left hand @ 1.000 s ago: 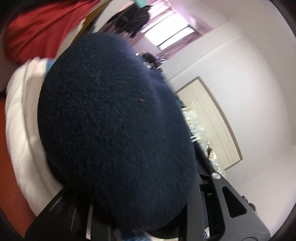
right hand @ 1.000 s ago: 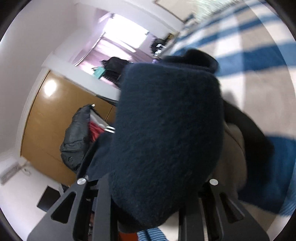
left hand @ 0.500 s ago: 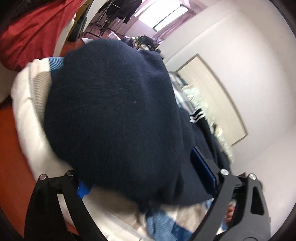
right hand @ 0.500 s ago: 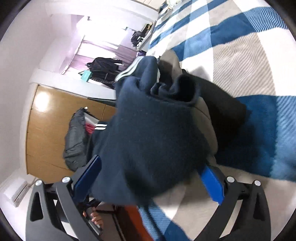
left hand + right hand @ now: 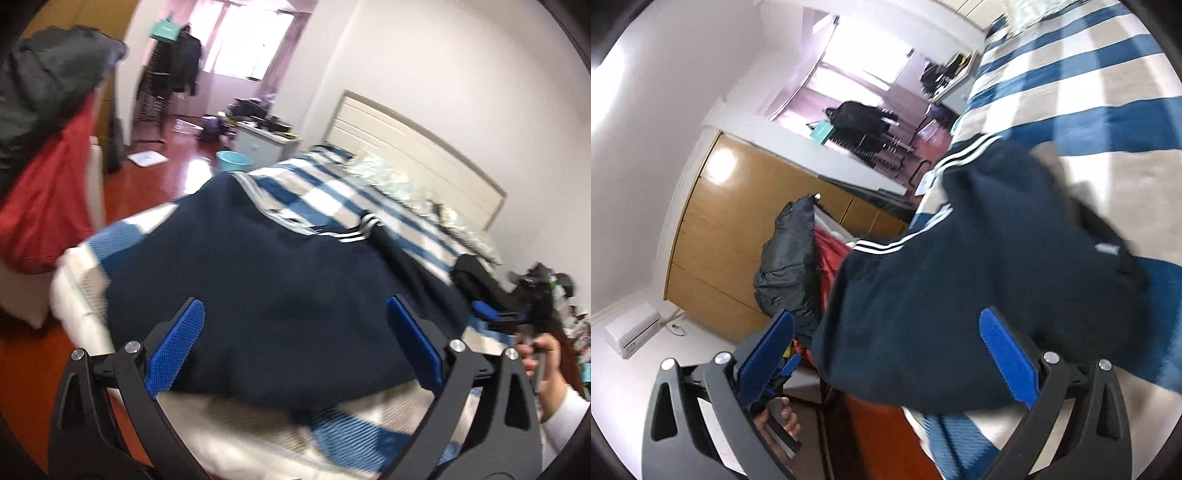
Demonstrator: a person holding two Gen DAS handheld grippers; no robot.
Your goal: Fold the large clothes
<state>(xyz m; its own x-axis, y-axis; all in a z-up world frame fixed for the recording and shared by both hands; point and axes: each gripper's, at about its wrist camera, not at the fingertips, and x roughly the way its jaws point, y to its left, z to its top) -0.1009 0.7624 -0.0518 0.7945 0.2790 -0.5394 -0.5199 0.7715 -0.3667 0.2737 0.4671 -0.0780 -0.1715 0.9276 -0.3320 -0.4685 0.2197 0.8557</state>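
Observation:
A navy garment with white stripes (image 5: 288, 266) lies folded in a heap at the near corner of the blue, white and beige checked bed (image 5: 332, 192). My left gripper (image 5: 295, 306) hovers above it, its jaws opening wide, blue pads clear of the cloth. In the right wrist view the same garment (image 5: 979, 277) lies below my right gripper (image 5: 886, 317), which is open and holds nothing. A person's hand (image 5: 550, 362) holds the right gripper's handle at the right edge.
A red garment (image 5: 48, 184) and a dark jacket (image 5: 48, 85) are piled beside the bed on the left. A light blue basin (image 5: 234, 160) stands on the red floor. A black garment (image 5: 476, 277) lies further up the bed. Wooden wardrobe (image 5: 731, 221) behind.
Both grippers let go of the navy garment, opened wide and rose away from it. The garment dropped onto the bed corner. The left gripper rolled to a more level view.

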